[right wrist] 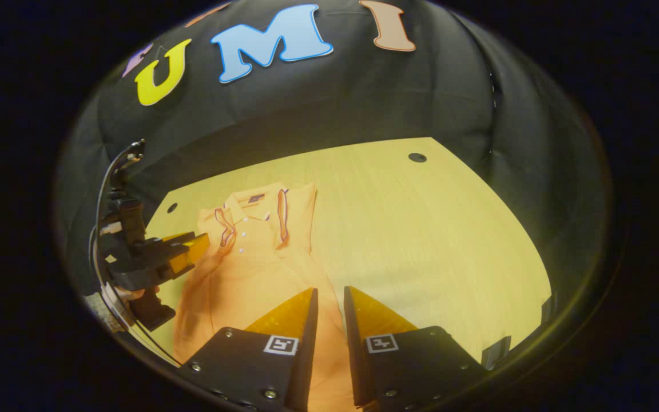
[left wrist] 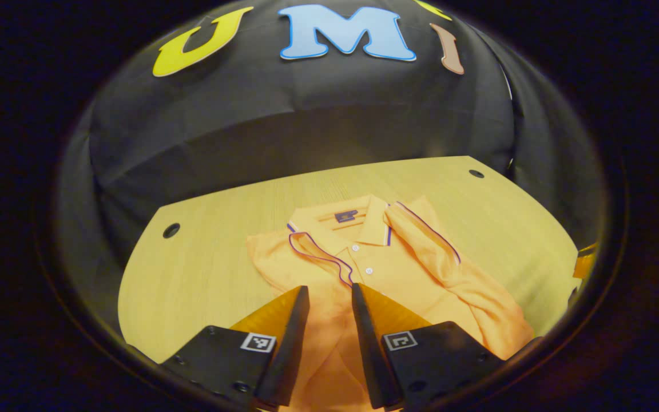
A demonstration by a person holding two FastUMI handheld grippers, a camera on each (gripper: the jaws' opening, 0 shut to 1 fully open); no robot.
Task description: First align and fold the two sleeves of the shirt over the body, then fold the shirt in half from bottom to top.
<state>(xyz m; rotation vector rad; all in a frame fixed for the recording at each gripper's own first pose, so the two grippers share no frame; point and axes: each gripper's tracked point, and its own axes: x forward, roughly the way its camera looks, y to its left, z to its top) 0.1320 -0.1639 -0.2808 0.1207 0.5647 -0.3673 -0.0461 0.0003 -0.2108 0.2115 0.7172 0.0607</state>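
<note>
A pale wooden table [left wrist: 203, 269] spreads across the booth, with small dark round holes near its corners, one of them at the far left [left wrist: 171, 230]. On it lies an orange shirt [left wrist: 398, 274], front up, its collar [left wrist: 358, 220] toward the back wall and its lower part reaching toward the cameras. Both sleeves are folded in over the body: the left sleeve [left wrist: 321, 257] with its dark-trimmed cuff lies across the chest just beside the white buttons, and the right sleeve [left wrist: 449, 269] runs down the other side as a long rumpled strip. In the left gripper view the left gripper [left wrist: 330, 294] hangs above the shirt's middle, its two fingers parted by a narrow gap with cloth showing through it, gripping nothing. In the right gripper view the right gripper [right wrist: 329, 297] sits over the shirt's lower right edge, fingers likewise slightly apart and empty. A small label [left wrist: 345, 216] shows inside the collar.
</note>
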